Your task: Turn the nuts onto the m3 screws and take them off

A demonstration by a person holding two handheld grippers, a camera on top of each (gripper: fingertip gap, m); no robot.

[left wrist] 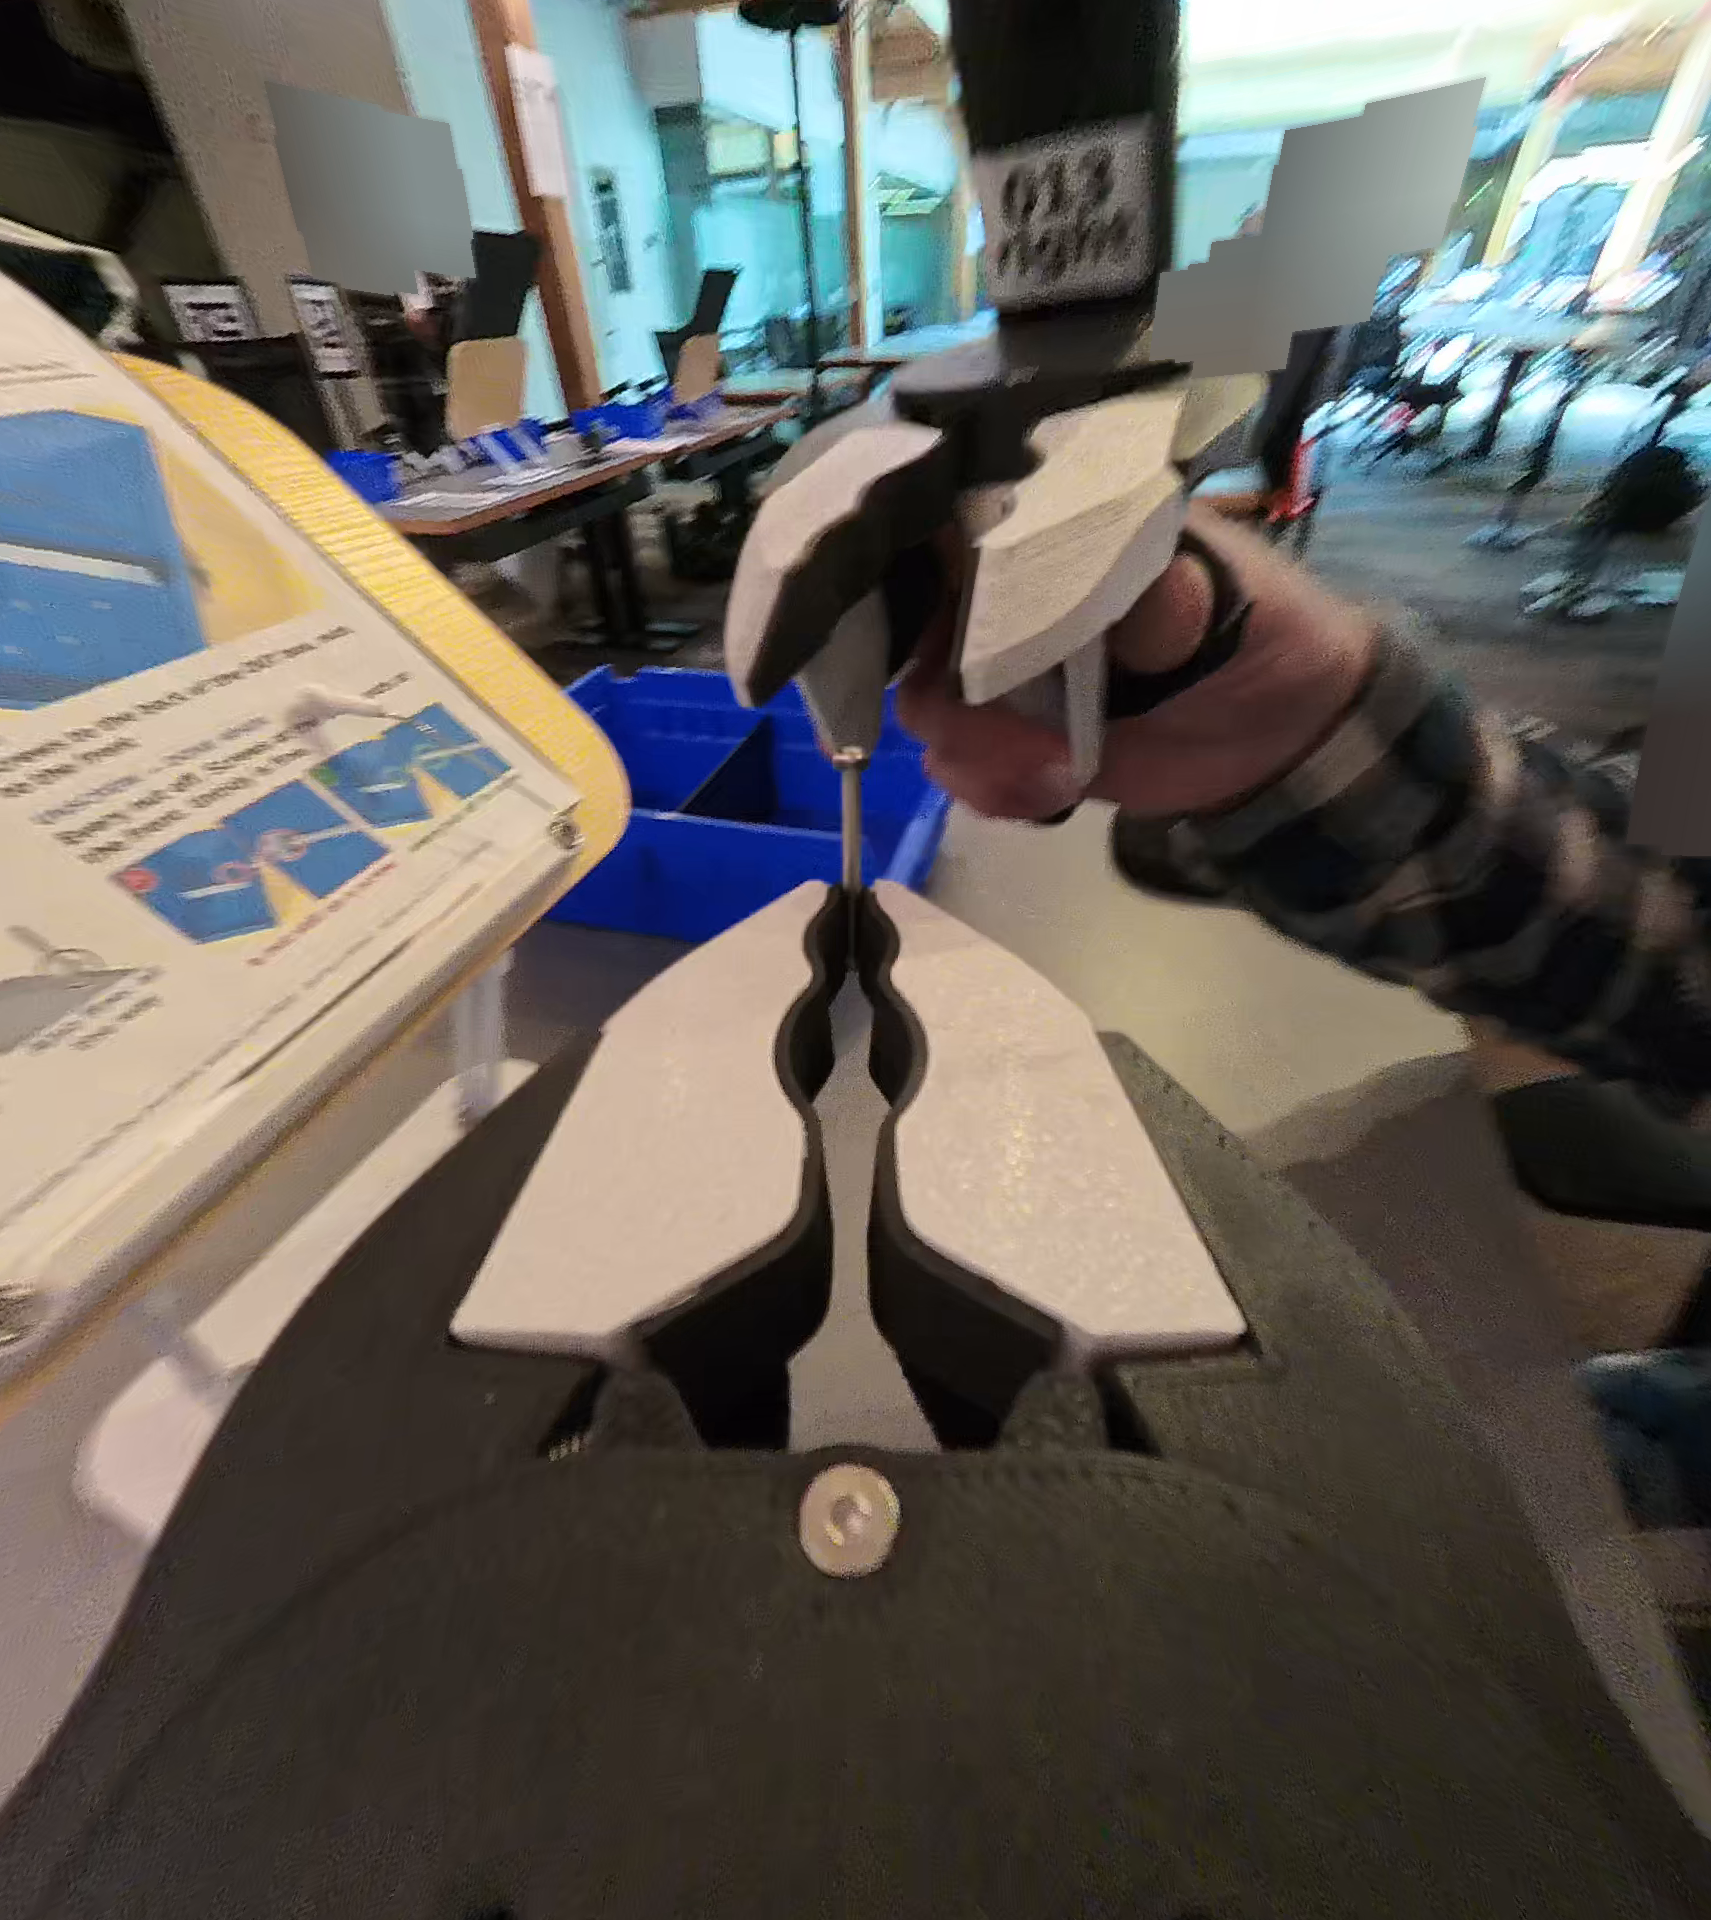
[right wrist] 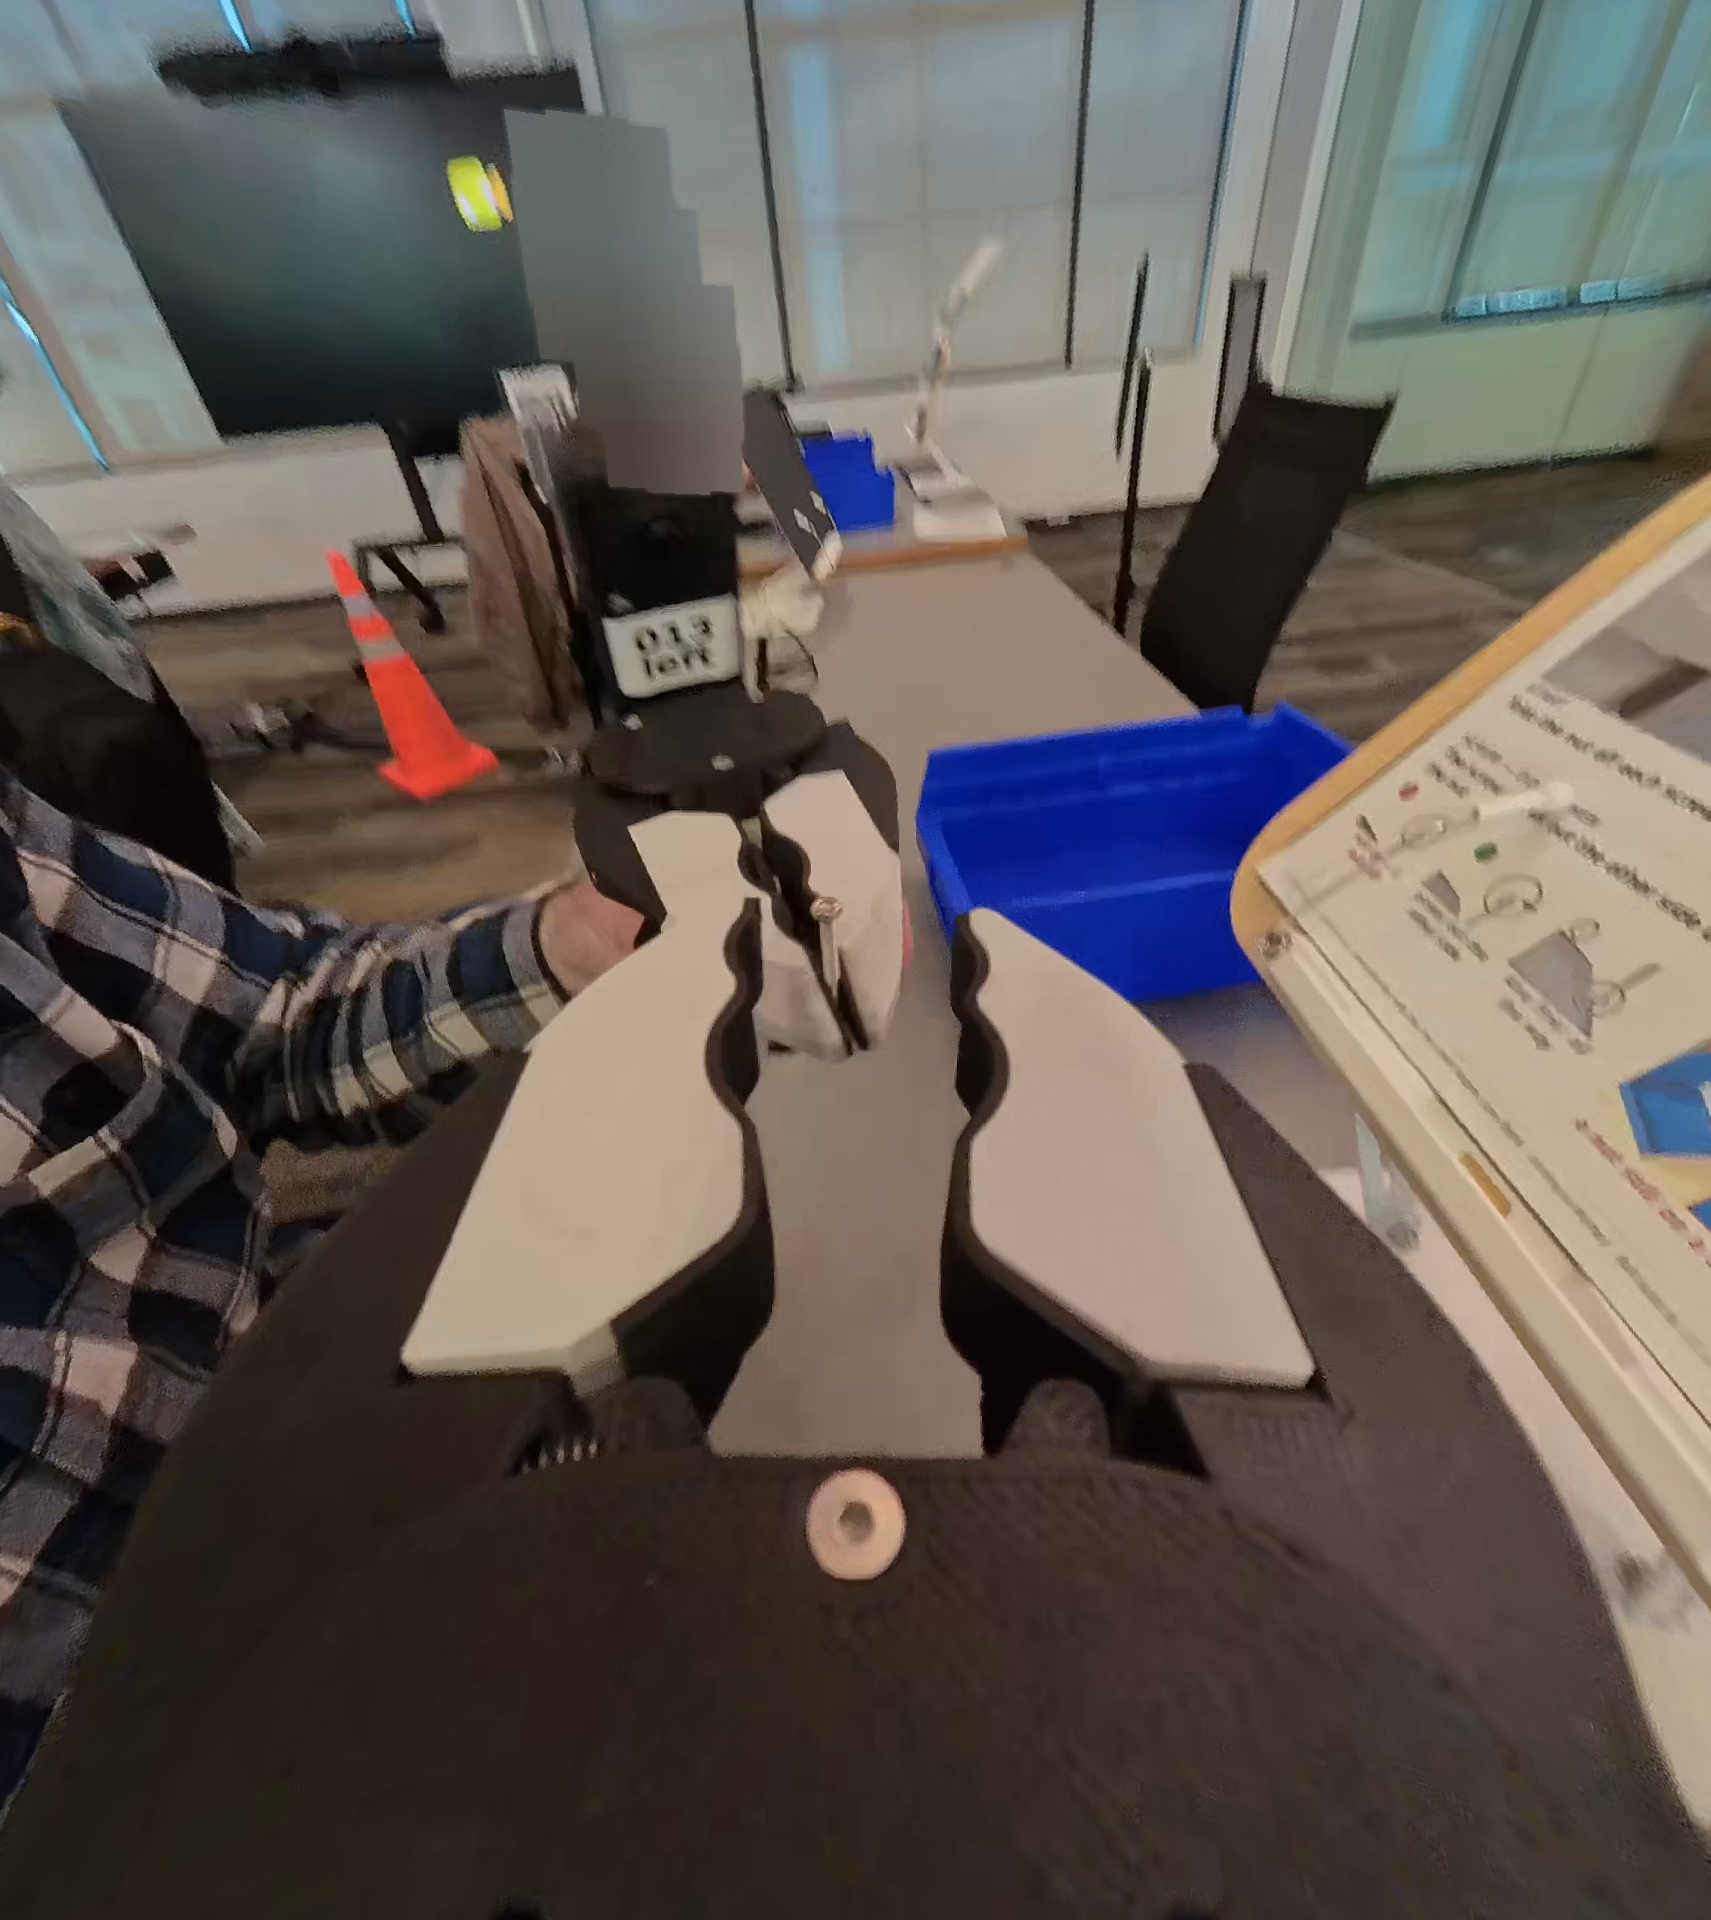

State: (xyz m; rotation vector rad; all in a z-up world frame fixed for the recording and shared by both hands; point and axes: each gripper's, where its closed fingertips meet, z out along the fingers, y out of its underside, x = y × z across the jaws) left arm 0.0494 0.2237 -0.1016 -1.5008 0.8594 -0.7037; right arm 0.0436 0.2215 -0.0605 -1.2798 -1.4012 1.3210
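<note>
A: What sits on the grey bench [right wrist: 986, 644]?
B: An instruction board [right wrist: 1578, 1039], then a blue bin [right wrist: 1121, 862].
A: And the grippers?
B: Left gripper [left wrist: 851, 935] fingers clamp a long screw [left wrist: 849, 821] upright; right gripper [right wrist: 856, 987] fingers stand apart, holding nothing, just beside it.

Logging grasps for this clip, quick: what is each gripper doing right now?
Left gripper: closed on a thin metal screw at the fingers' tips.
Right gripper: open, holding nothing.

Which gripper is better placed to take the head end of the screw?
Right, probably. The left gripper already pinches the screw at its tip, and the right gripper is open, facing it.
</note>
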